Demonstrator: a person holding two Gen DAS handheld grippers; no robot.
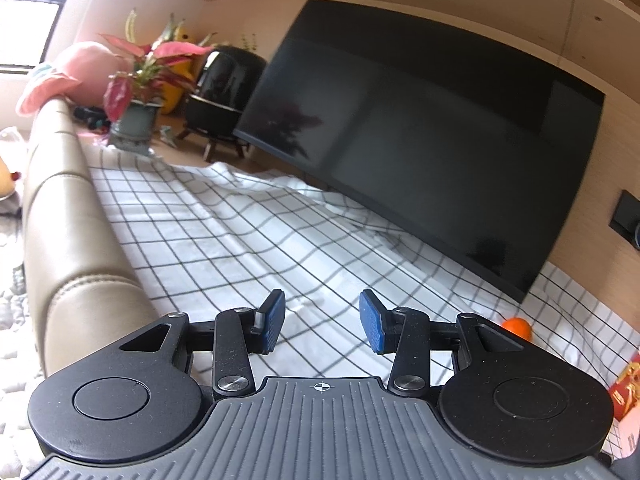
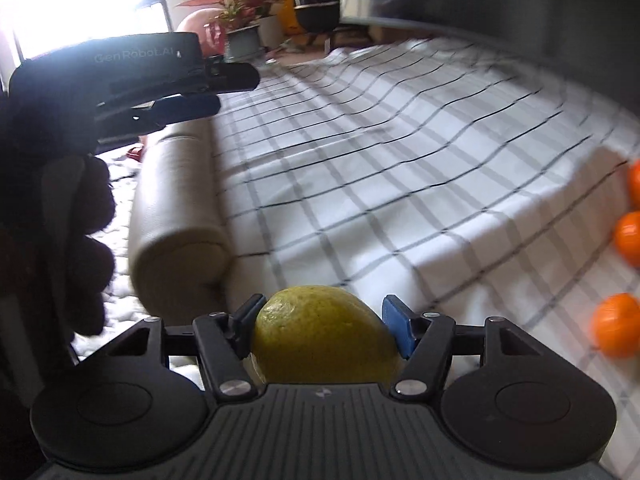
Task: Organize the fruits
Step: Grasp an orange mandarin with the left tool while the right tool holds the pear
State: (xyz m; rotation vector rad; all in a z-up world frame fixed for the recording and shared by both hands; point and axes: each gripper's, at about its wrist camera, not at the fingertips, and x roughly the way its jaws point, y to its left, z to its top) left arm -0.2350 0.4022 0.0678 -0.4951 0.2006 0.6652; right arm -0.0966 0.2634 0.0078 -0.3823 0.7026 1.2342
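A yellow-green fruit [image 2: 324, 336], lemon-like in shape and dimpled in skin, sits pinched between the blue pads of the right gripper [image 2: 325, 330], its rounded body filling the gap from one finger to the other and pressing against both; it is held low over the near edge of a white cloth with a dark grid pattern [image 2: 400, 168] that covers the work surface. Three oranges [image 2: 618, 330] lie on the same cloth at the far right edge of the right wrist view, well apart from the held fruit, one near the front and two further back. From the left wrist view, one orange [image 1: 517, 327] shows just beyond the gripper's right-hand linkage, resting on the cloth below the corner of a large dark screen [image 1: 420, 140] that stands along the back of the surface. The left gripper [image 1: 322, 326] hangs above the cloth with its blue pads [image 1: 274, 322] spread apart and nothing between them. In the right wrist view that same left gripper appears at upper left, dark against a bright window, held by a black-gloved hand [image 2: 52, 208]. A beige padded roll [image 1: 68, 240] borders the cloth on the left, and a potted plant with red and pink leaves [image 1: 140, 76] stands at the far end.
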